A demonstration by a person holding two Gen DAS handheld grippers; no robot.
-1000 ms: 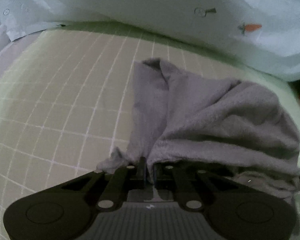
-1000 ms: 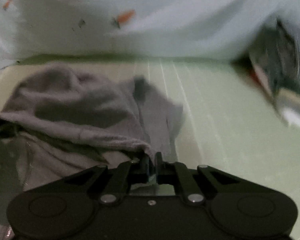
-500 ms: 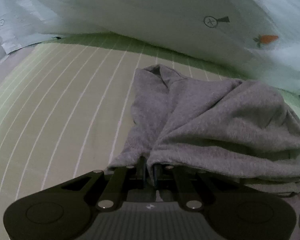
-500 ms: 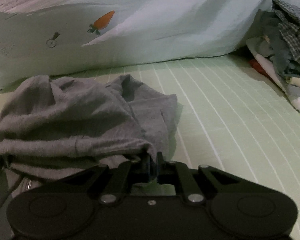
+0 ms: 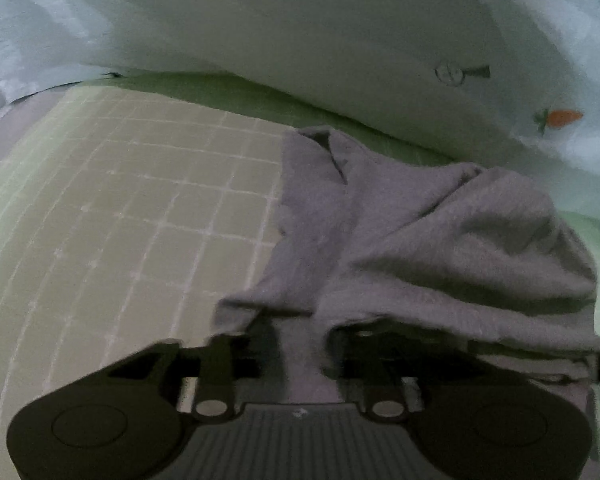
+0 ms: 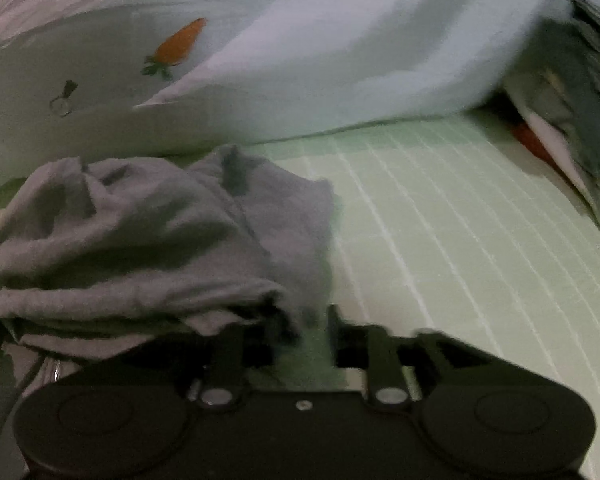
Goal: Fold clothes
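We see a grey garment (image 5: 428,248) lying bunched on a pale green bed sheet (image 5: 140,208) with a white grid pattern, its far edge close under a white duvet (image 5: 340,40) printed with small carrots. In the left wrist view the left gripper (image 5: 300,336) has its fingers spread apart, and grey cloth lies loosely between them, running back toward the gripper body; neither finger presses on it, so we log it as released. The garment's thick folded hem drapes over the right-hand finger (image 5: 340,344) in that view. In the right wrist view the right gripper (image 6: 304,332) is likewise spread, with bare green sheet (image 6: 440,220) showing in the gap; the garment (image 6: 160,240) sits to the left of it, its hem edge touching or just over the left-hand finger (image 6: 260,340); we cannot tell which, as the frame is blurred. A zip shows at the garment's lower left edge in this view. At the far right a heap of other clothes (image 6: 572,128), checked and dark fabrics among them, rests on the sheet beside the duvet (image 6: 340,60), well apart from the grey garment. Both frames are dim and motion-smeared.
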